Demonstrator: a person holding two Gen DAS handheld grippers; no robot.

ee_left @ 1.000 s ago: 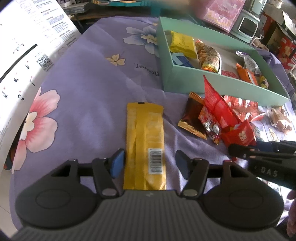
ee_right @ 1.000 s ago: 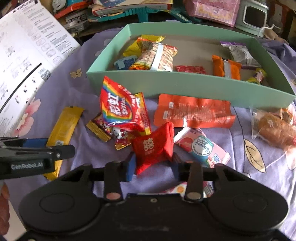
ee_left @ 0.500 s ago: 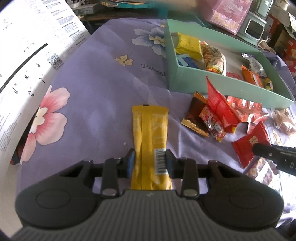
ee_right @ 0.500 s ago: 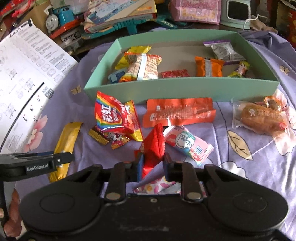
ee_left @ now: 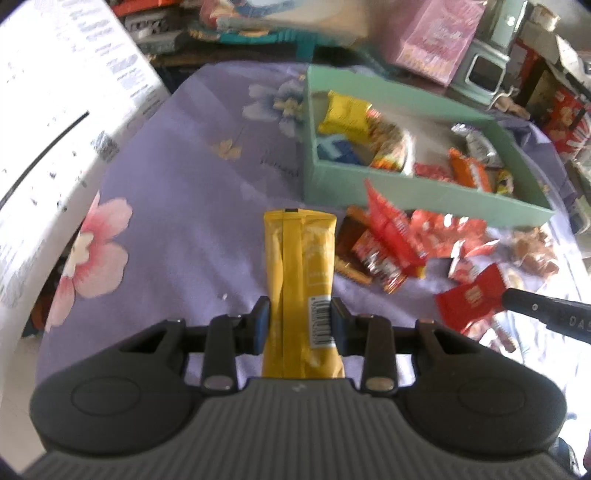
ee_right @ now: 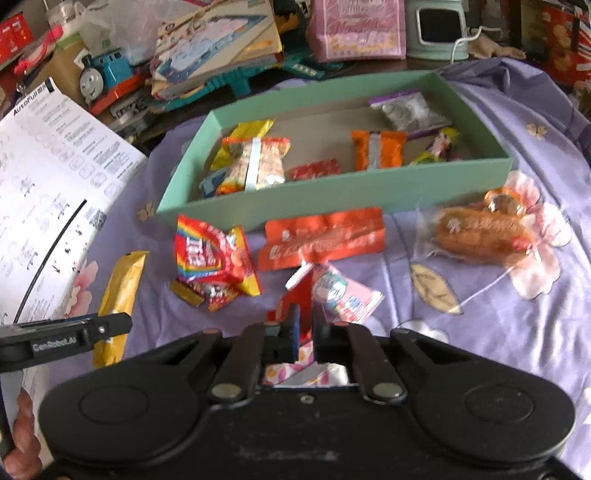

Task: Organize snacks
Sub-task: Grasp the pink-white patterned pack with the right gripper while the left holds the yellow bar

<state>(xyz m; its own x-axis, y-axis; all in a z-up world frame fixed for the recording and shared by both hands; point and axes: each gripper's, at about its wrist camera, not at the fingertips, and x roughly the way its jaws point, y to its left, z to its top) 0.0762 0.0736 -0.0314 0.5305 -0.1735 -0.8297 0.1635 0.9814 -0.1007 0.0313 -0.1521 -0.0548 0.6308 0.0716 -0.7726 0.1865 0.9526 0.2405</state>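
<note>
My left gripper [ee_left: 300, 322] is shut on a long yellow snack bar [ee_left: 300, 266], held above the purple floral cloth; the bar also shows in the right wrist view [ee_right: 120, 295]. My right gripper [ee_right: 304, 325] is shut on a red snack packet [ee_right: 298, 295], lifted edge-on; the packet shows in the left wrist view [ee_left: 471, 297]. The mint-green box [ee_right: 332, 201] lies beyond both grippers with several snacks inside. Loose on the cloth in front of it lie a rainbow candy bag [ee_right: 210, 258], an orange packet [ee_right: 325, 236], a pink packet [ee_right: 345, 295] and a wrapped bread roll [ee_right: 480, 232].
A large white printed sheet [ee_left: 55, 122] covers the left side. Toys, books, a pink bag [ee_right: 358, 29] and a small green appliance [ee_right: 441, 27] crowd the far edge behind the box. A hand holds the left gripper [ee_right: 66, 339] at the lower left.
Both grippers closed, the left on the yellow bar and the right on the red packet, then lifted them off the cloth. The red packet turned edge-on.
</note>
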